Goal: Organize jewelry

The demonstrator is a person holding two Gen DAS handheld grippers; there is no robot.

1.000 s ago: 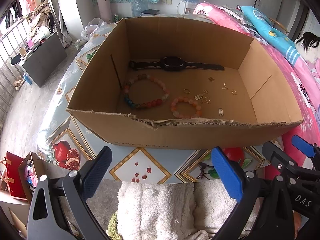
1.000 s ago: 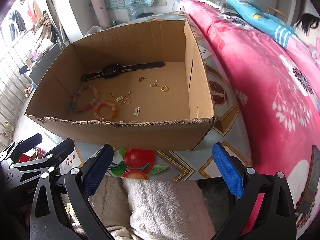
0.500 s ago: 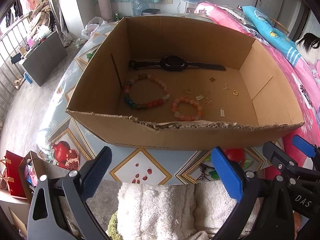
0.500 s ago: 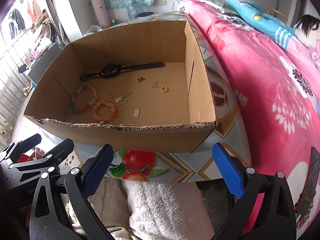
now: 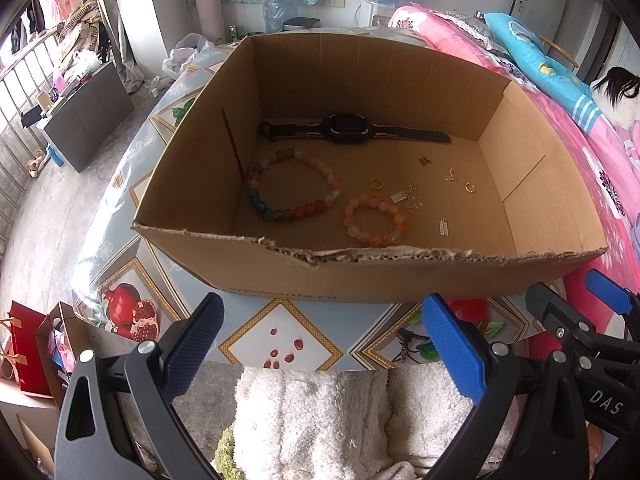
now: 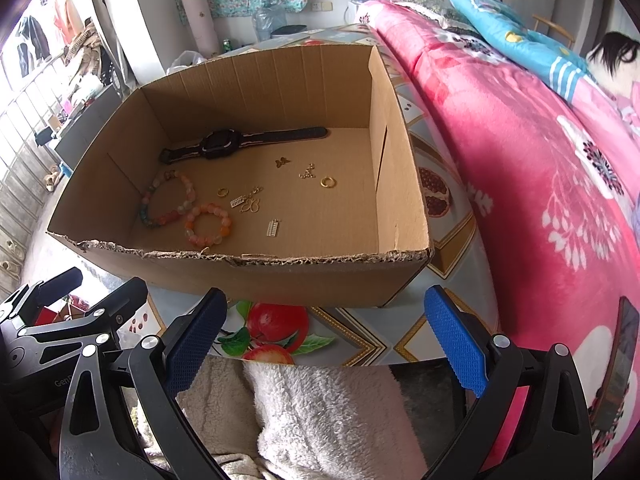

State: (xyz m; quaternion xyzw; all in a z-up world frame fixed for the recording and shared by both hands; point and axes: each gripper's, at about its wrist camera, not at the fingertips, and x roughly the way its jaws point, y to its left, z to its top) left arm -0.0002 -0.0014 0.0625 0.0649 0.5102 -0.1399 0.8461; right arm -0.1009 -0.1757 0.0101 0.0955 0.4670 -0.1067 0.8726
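My left tool point(image 5: 320, 344) spread wide, nothing between the blue pads, held over my fleece-covered lap short of the surface point(image 5: 280, 354). My right tool point(image 6: 324, 336) likewise spread and bare, just beside the left one.

Box point(image 5: 400, 280) sits on the fruit-print surface directly ahead, open top, torn near rim. All the jewelry lies loose on its floor:
- Nearest the torn rim: small orange bead bracelet point(image 5: 375, 220), flat, a closed ring.
- Just right of it: a small silver ladder-shaped charm point(image 5: 443, 227).
- Left and slightly farther: large multicolour bead bracelet point(image 5: 294, 185), close to the left wall. The two bracelets lie near each other; whether they touch I cannot tell.
- Mid-floor: a cluster of small gold pieces point(image 5: 412, 196), with a gold ring point(image 5: 376, 184) just left of it.
- Right of the cluster: a second gold ring point(image 5: 470, 188) and a tiny gold chain bit point(image 5: 452, 176).
- Farther: a small gold butterfly charm point(image 5: 424, 161).
- At the far wall: black watch point(image 5: 348, 134), strap laid out flat along the wall.

Right half of the box floor bare cardboard. Pink bed point(image 6: 540, 160) runs along the right of the surface.
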